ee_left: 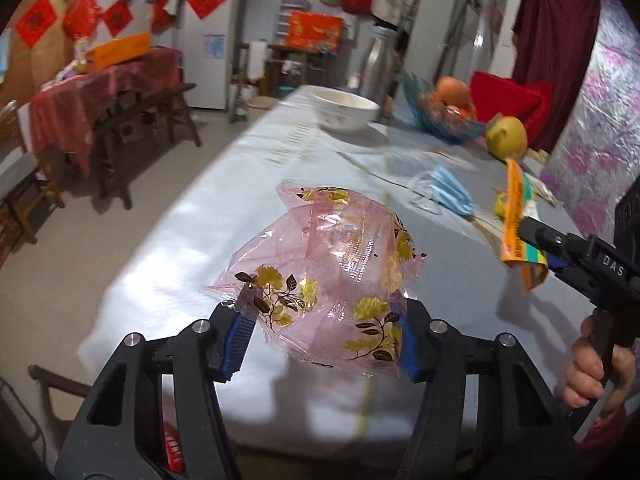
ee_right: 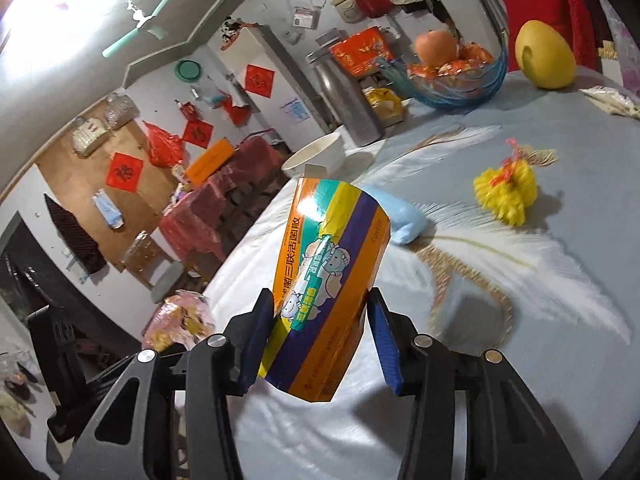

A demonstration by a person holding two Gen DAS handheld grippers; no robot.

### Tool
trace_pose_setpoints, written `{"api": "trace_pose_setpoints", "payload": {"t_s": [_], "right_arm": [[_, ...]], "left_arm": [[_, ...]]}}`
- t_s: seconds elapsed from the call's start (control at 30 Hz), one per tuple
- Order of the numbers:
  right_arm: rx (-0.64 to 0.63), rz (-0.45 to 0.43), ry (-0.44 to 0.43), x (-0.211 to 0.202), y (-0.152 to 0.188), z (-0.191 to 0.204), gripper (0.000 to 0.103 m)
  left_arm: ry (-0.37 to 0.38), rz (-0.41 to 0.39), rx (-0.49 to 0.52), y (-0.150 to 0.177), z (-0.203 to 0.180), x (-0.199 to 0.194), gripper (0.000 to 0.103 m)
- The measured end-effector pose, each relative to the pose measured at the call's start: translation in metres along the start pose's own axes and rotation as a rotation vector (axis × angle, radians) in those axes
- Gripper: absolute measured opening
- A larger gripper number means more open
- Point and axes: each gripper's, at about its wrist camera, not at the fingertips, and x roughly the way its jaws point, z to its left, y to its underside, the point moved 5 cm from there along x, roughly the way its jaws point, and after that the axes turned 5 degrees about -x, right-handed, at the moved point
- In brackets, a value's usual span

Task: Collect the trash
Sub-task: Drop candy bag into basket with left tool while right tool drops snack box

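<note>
A crumpled pink see-through wrapper [ee_left: 332, 264] with gold flowers hangs just above the pale blue tablecloth [ee_left: 180, 248], and my left gripper [ee_left: 322, 316] is shut on its near edge with both blue pads against it. My right gripper [ee_right: 320, 300] is shut on a squashed orange, yellow and purple medicine box [ee_right: 332, 264], which it holds upright over the table. In the left wrist view that right gripper [ee_left: 536, 244] comes in from the right with the box [ee_left: 516, 216], and a person's hand [ee_left: 588, 372] grips its handle. The pink wrapper [ee_right: 180, 320] also shows at the table's left edge.
A blue face mask [ee_left: 452, 192], a white feather [ee_right: 500, 256], a yellow pompom [ee_right: 506, 192] and a woven mat [ee_right: 464, 280] lie on the table. Farther back stand a white bowl [ee_left: 344, 110], a steel flask [ee_left: 378, 64], a blue glass fruit bowl [ee_left: 444, 120] and a pomelo [ee_left: 506, 138].
</note>
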Motion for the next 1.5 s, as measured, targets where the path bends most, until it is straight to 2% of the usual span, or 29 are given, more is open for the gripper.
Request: {"api": "trace_pose_setpoints", "payload": {"t_s": [0.23, 0.4, 0.57, 0.67, 0.77, 0.9, 1.0, 1.07, 1.2, 1.33, 1.5], "right_arm": [[-0.085, 0.036, -0.077, 0.003, 0.016, 0.052, 0.048], [-0.185, 0.102, -0.131, 0.012, 0.042, 0.111, 0.048], [-0.294, 0.188, -0.196, 0.027, 0.075, 0.175, 0.048], [-0.364, 0.270, -0.235, 0.044, 0.103, 0.218, 0.048], [-0.433, 0.347, -0.259, 0.060, 0.132, 0.256, 0.048], [-0.488, 0.432, -0.264, 0.078, 0.162, 0.289, 0.048], [-0.521, 0.494, -0.256, 0.094, 0.184, 0.309, 0.048], [-0.537, 0.524, -0.254, 0.102, 0.193, 0.321, 0.048], [-0.567, 0.575, -0.256, 0.118, 0.211, 0.340, 0.049], [-0.579, 0.646, -0.261, 0.139, 0.231, 0.350, 0.049], [-0.604, 0.733, -0.276, 0.160, 0.259, 0.362, 0.048]], "left_arm": [[-0.133, -0.023, -0.084, 0.018, 0.077, -0.046, 0.059], [-0.210, 0.019, -0.127, 0.036, 0.137, -0.063, 0.059], [-0.316, 0.076, -0.096, 0.066, 0.194, -0.074, 0.059], [-0.322, 0.140, -0.128, 0.091, 0.226, -0.069, 0.059], [-0.270, 0.255, -0.189, 0.116, 0.258, -0.052, 0.059], [-0.311, 0.325, -0.179, 0.153, 0.291, -0.046, 0.061], [-0.315, 0.402, -0.224, 0.181, 0.314, -0.040, 0.077], [-0.310, 0.425, -0.244, 0.193, 0.325, -0.039, 0.082], [-0.356, 0.409, -0.250, 0.195, 0.345, -0.042, 0.091], [-0.374, 0.373, -0.272, 0.185, 0.358, -0.050, 0.093], [-0.448, 0.318, -0.266, 0.170, 0.371, -0.062, 0.095]]}}
